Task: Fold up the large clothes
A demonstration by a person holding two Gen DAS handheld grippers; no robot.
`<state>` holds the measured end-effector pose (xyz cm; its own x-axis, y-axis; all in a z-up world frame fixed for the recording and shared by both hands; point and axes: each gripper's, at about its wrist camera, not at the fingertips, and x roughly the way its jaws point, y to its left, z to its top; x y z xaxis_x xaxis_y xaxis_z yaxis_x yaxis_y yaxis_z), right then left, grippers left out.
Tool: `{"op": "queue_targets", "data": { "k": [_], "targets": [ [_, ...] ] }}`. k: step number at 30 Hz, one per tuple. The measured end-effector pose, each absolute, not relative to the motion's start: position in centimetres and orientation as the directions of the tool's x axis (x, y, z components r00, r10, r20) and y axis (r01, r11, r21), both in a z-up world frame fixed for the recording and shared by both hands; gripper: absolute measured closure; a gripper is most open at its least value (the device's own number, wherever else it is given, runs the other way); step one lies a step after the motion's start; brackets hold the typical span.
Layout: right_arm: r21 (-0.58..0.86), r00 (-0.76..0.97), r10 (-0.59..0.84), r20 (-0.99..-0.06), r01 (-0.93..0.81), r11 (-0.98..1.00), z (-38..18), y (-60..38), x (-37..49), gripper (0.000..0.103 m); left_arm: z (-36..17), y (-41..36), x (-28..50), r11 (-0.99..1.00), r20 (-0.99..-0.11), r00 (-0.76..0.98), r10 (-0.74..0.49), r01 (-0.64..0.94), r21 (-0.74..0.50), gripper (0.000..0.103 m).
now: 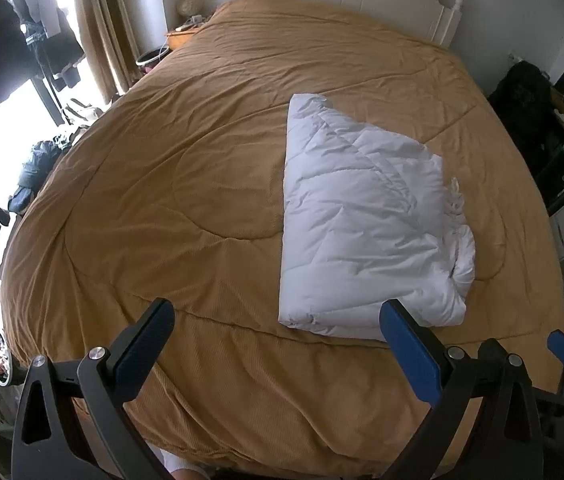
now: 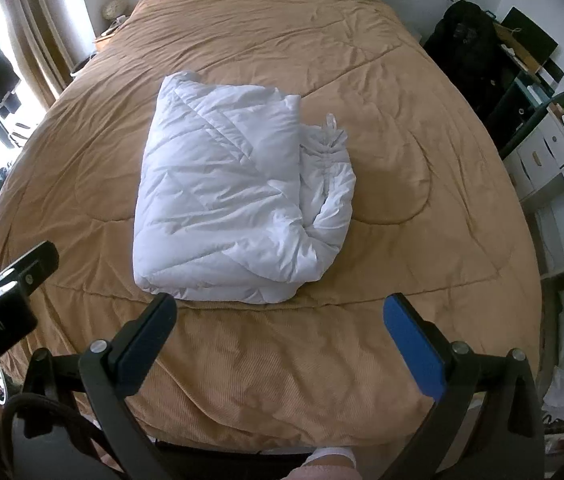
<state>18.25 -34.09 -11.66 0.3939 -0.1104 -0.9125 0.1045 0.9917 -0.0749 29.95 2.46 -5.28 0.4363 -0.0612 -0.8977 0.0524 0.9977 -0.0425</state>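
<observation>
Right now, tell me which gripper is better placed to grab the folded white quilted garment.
Probably right: the right gripper faces the folded white quilted garment nearly centred; from the left gripper it lies off to the right.

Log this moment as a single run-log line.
left claw: open, empty | right claw: open, empty | white quilted garment: folded bundle on tan bedspread | contact: none
</observation>
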Motion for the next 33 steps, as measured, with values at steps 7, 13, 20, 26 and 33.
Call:
{"op": "queue_targets", "data": {
  "k": [7,13,20,26,33],
  "targets": [
    [-0.074,0.405,-0.108,-0.908,0.097,0.992,-11.7,-33.3,18.1,0.0,-5.4,2.8,29.9,0.998,-0.898,0.434,-0.066,0.045,-0.051,0.001],
    [-0.075,0.402,-0.106,-0.909,0.091,0.993,-12.1,-32.9,18.1,0.0,-5.9,3.0,29.9,0.998,-0.901,0.431,-0.054,0.013,-0.054,0.001],
    [-0.071,0.387,-0.107,-0.916,0.105,0.992,-12.9,-33.2,18.4,0.0,-6.7,3.1,30.0,0.999,-0.911,0.411,-0.041,-0.014,-0.051,0.001],
    [-0.074,0.373,-0.116,-0.921,0.125,0.989,-13.4,-33.8,18.6,0.0,-6.8,2.5,29.9,0.999,-0.91,0.412,-0.034,0.005,-0.035,0.001],
    [-0.074,0.37,-0.117,-0.922,0.128,0.989,-13.6,-34.0,18.7,0.0,-6.9,2.1,29.7,0.999,-0.91,0.412,-0.033,0.016,-0.029,0.001]
  ]
}}
